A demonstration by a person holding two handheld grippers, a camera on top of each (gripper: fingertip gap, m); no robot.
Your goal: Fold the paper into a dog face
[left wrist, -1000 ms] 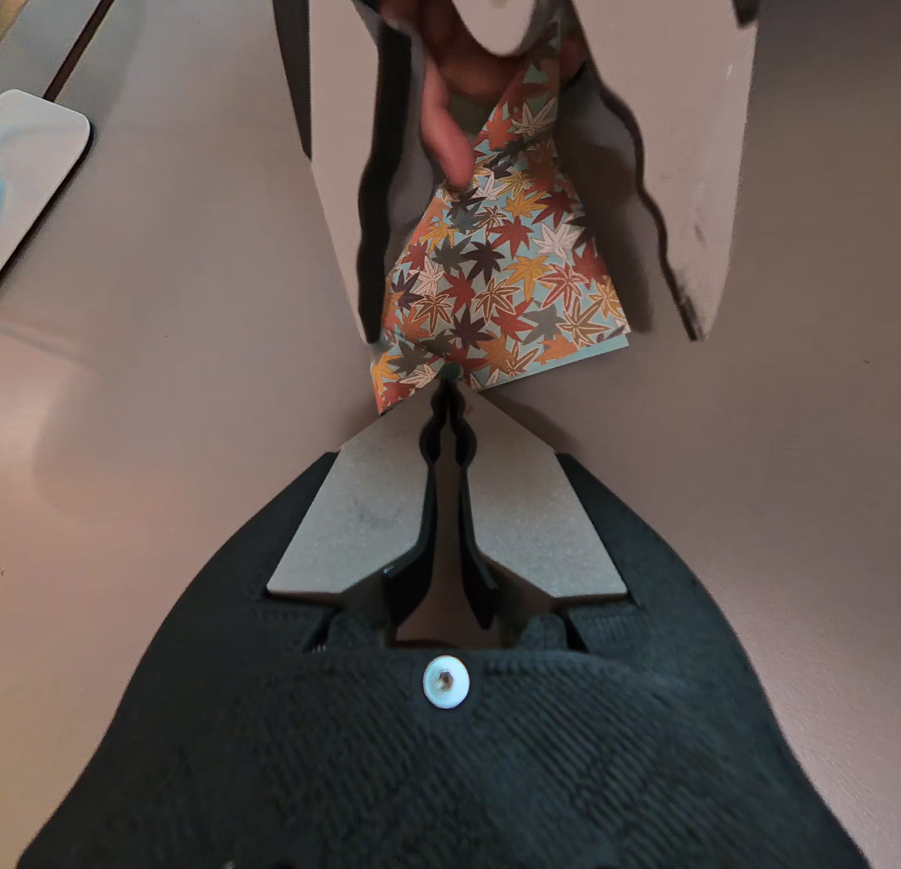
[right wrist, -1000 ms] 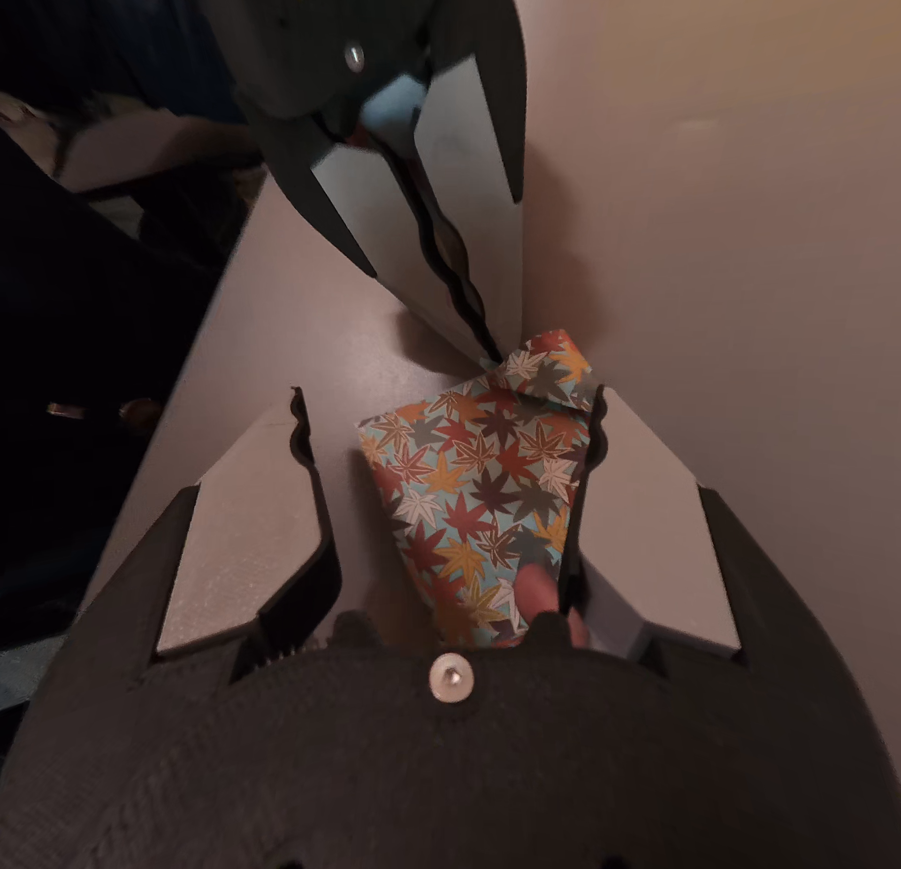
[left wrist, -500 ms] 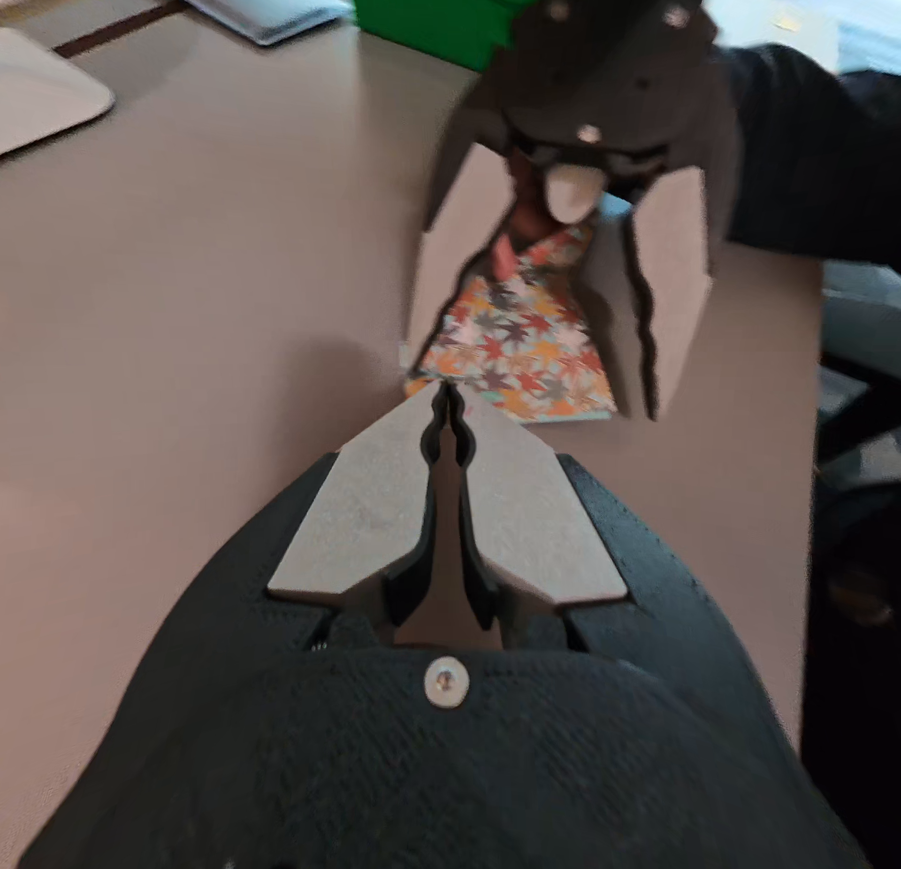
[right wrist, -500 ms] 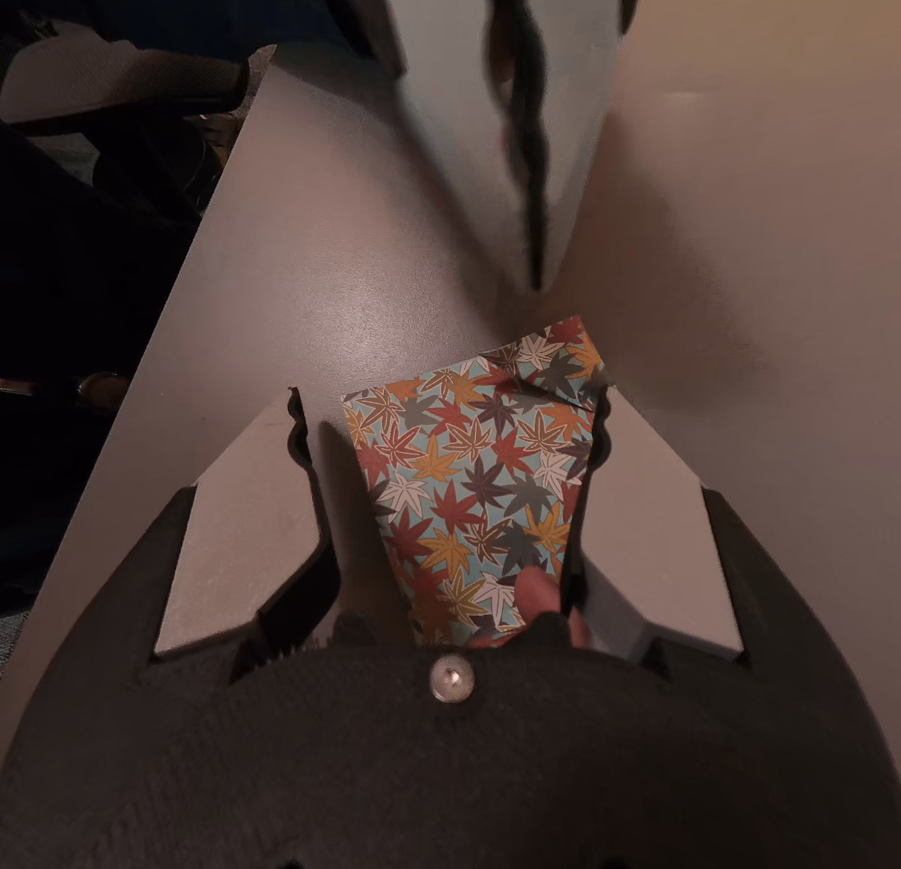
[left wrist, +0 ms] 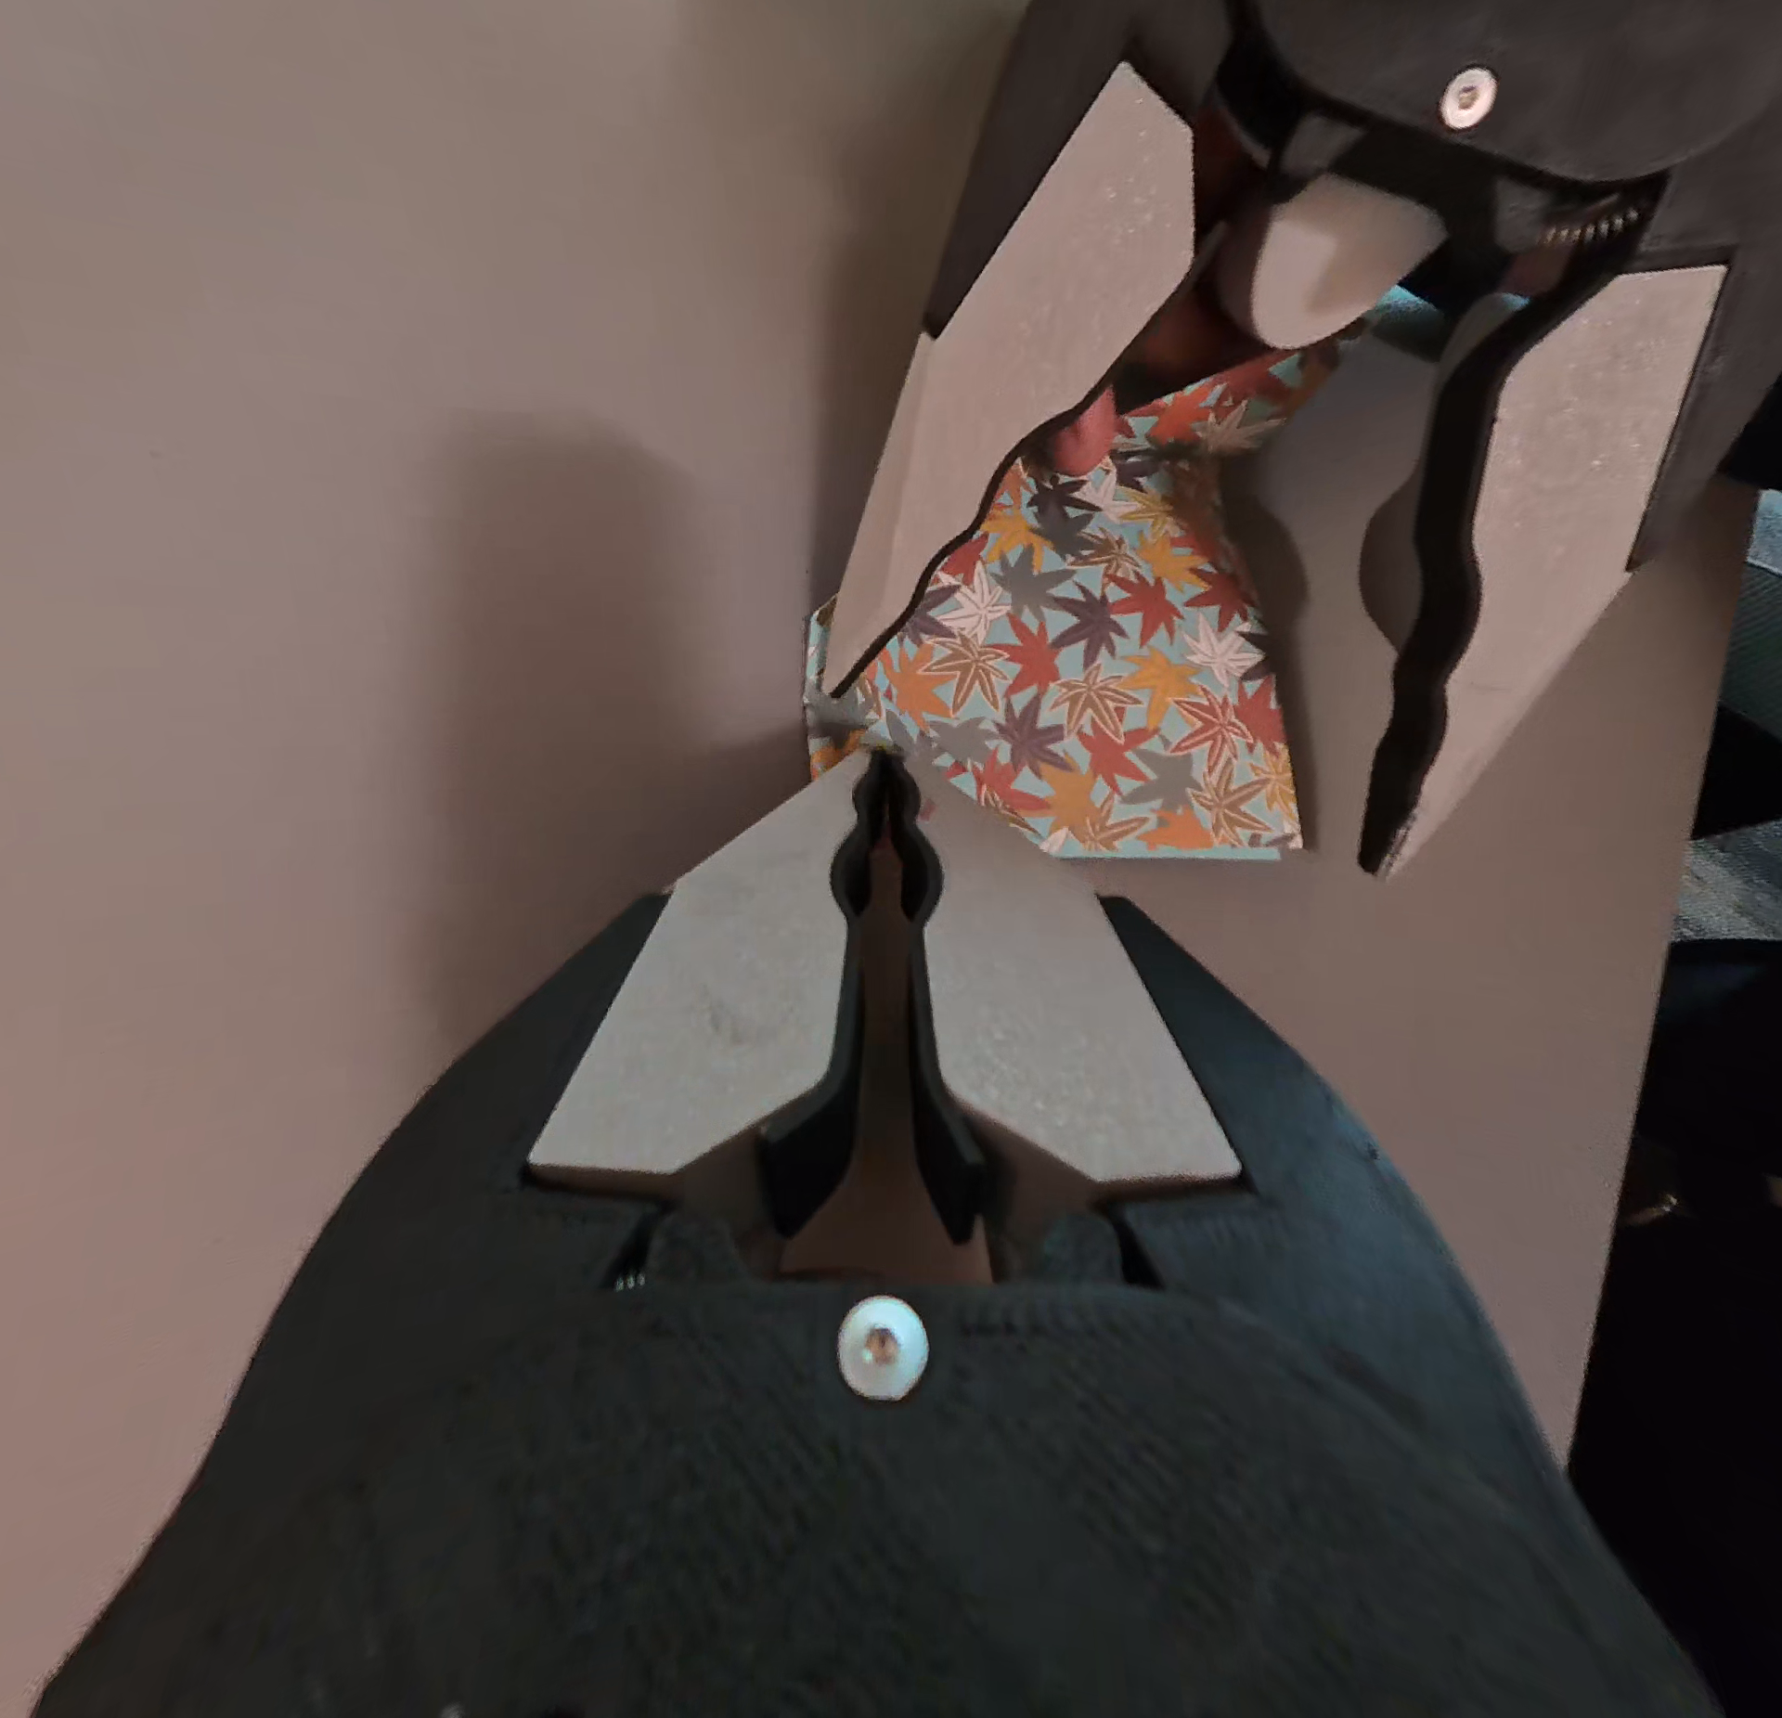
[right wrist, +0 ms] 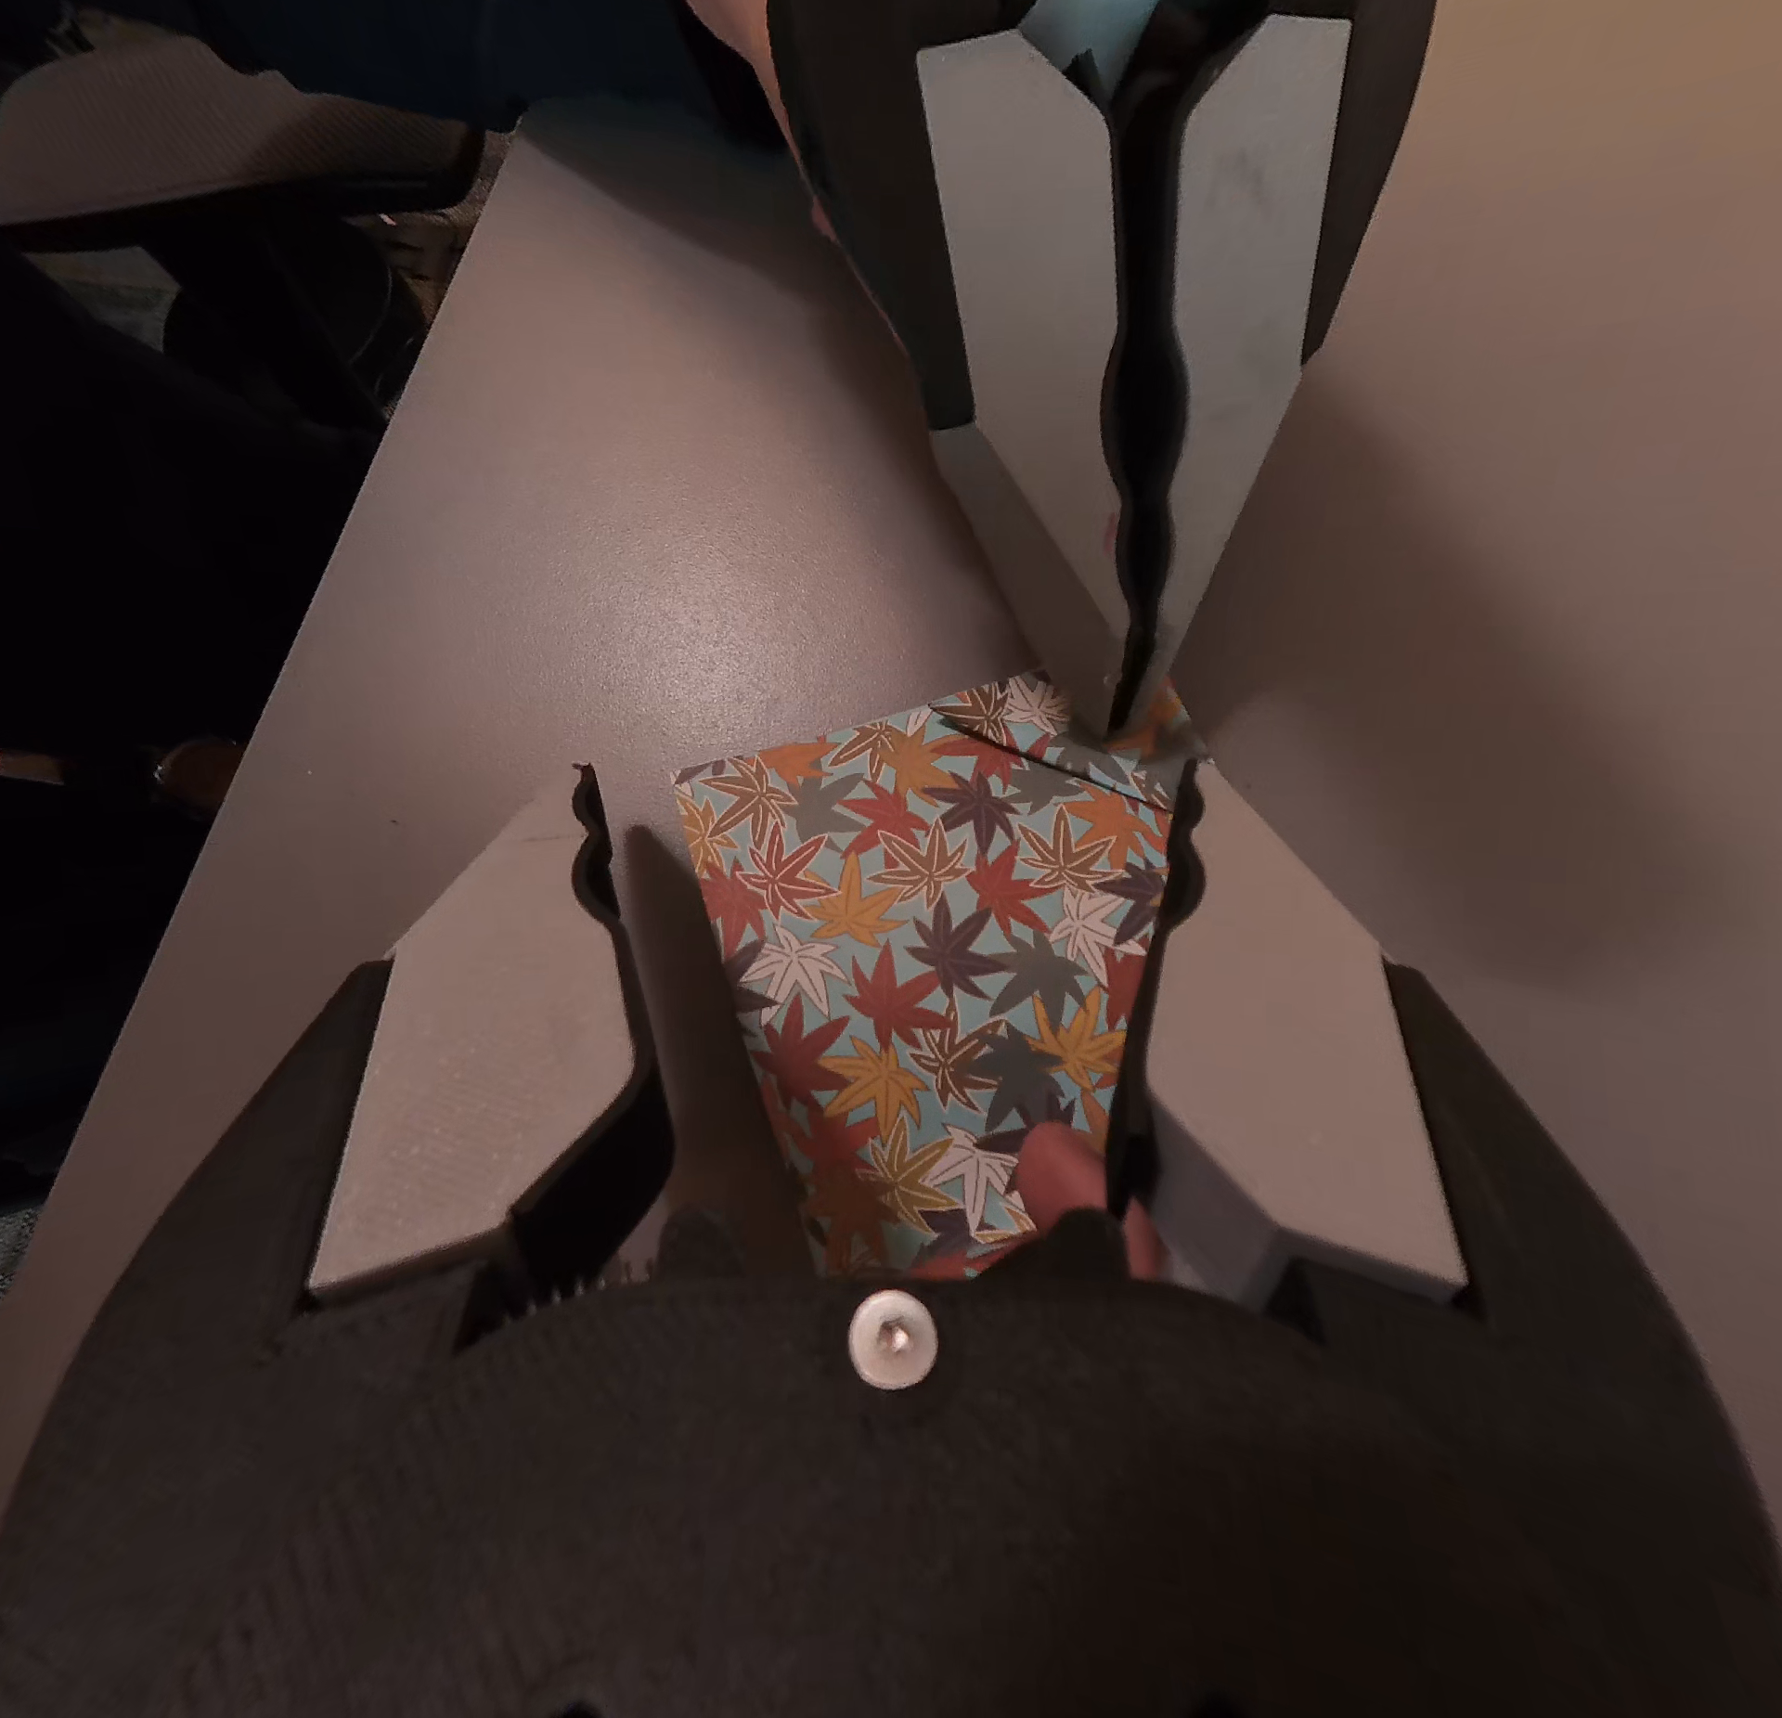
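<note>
2 grippers worked the paper [right wrist: 950,958] on the table [right wrist: 617,563]. The left gripper [right wrist: 1138,707] had its fingers pressed together, their tips on the paper's small folded corner, gripping nothing. The right gripper [right wrist: 882,794] stood wide apart astride the sheet, a fingertip [right wrist: 1061,1175] pinning its near end. Judged best practice: drag the closed tips along the fold, keeping the pin firm so the paper cannot slide.
</note>
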